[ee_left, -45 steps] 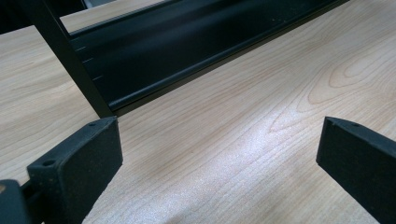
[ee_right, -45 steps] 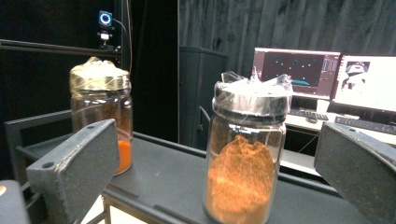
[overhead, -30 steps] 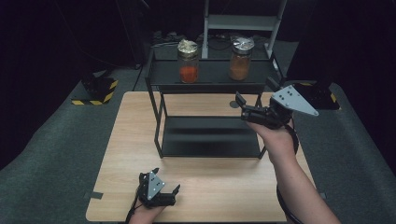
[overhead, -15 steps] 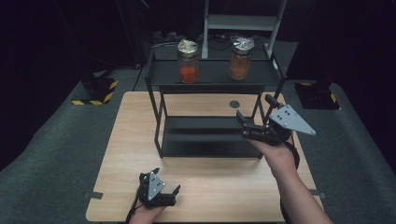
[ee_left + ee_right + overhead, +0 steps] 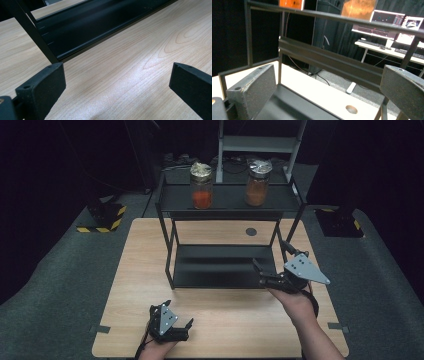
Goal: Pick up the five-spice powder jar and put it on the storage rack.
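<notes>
The right gripper (image 5: 272, 262) has its jaws wide apart with nothing between them, and it has come down and back toward the person over the last second, from level with the top shelf to the front right corner of the rack's (image 5: 165, 245) lower shelf (image 5: 220, 265). In its own view that dark shelf lies just below and ahead of the jaws, with the top rail (image 5: 337, 17) crossing above.

Up and ahead of it, well apart, the two jars stand on the top shelf: the brown jar (image 5: 257, 182) more nearly straight above, the red jar (image 5: 201, 186) off to its left. Neither is touched.

The left gripper (image 5: 177, 317), also spread apart and holding nothing, lies low on the table (image 5: 135, 270) near the person, the rack's front foot just ahead of its jaws (image 5: 47, 50). It has not shifted.

By my reading, the retreat puts the right gripper farther from the jars, so any lift must begin with a fresh upward reach.
</notes>
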A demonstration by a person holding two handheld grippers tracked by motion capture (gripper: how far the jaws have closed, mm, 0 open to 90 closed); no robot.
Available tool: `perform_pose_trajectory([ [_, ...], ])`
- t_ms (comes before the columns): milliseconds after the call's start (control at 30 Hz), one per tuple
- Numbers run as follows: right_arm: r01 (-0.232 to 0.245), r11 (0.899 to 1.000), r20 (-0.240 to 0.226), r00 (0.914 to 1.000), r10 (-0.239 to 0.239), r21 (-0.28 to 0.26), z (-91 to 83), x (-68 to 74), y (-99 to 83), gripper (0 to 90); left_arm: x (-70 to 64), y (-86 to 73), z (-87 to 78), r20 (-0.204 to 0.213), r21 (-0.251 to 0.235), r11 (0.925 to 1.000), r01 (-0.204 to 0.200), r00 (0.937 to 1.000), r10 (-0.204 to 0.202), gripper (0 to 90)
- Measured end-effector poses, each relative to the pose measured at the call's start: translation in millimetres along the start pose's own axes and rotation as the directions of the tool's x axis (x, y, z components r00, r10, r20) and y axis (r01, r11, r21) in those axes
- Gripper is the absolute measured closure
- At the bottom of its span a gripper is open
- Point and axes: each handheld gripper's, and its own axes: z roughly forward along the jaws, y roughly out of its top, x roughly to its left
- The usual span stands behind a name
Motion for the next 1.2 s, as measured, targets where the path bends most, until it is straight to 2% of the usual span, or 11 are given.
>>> perform_pose_trajectory([
  [367,0.015,0.998,0.000,0.9999,-0.015,0.058,-15.1,8.9,-34.5,0.0,0.6,0.1,0.0,0.007,0.000,1.0000,-0.007,1.0000,0.007,0.9],
  [633,0.012,0.992,-0.002,0.9999,-0.011,0.124,-23.6,15.0,-61.7,0.0,0.8,-0.4,-0.1,0.008,-0.003,1.0000,-0.004,1.0000,0.004,0.9],
  [833,0.001,0.984,0.000,1.0000,-0.001,0.176,-28.8,17.1,-82.0,0.0,0.7,-0.7,-0.3,0.007,-0.004,1.0000,-0.005,1.0000,0.005,0.9],
  [967,-0.006,0.975,0.003,1.0000,0.005,0.223,-33.2,18.7,-98.9,0.0,0.1,-0.2,-0.2,0.005,-0.001,1.0000,-0.009,0.9999,0.009,0.9],
  [1200,-0.002,0.962,0.003,1.0000,0.002,0.273,-38.3,19.9,-115.2,0.0,-2.1,0.3,0.1,0.002,0.001,0.9997,-0.024,0.9997,0.024,0.9],
])
